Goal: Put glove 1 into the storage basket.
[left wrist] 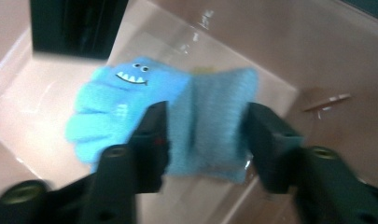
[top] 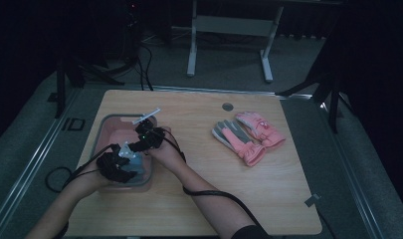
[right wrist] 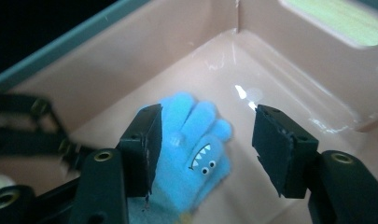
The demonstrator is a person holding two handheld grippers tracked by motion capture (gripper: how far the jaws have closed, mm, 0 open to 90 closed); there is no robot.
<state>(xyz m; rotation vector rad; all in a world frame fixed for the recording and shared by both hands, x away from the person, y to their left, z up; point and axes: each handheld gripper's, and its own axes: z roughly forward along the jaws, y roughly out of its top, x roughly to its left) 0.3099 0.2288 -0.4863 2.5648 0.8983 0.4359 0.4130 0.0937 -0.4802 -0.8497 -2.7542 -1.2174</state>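
Since both your grippers hang over the pink bin point(top: 105, 130), watch the blue monster glove point(right wrist: 191, 154) lying flat on its floor. Your left gripper point(left wrist: 203, 135) has its jaws spread either side of the cuff, and your right gripper point(right wrist: 206, 140) is spread too, above the fingers, neither pinching anything. If you close now, I'd guess a pad scrapes the bin floor or bunches the knit. The pink gloves point(top: 249, 134) sit well right of the bin.
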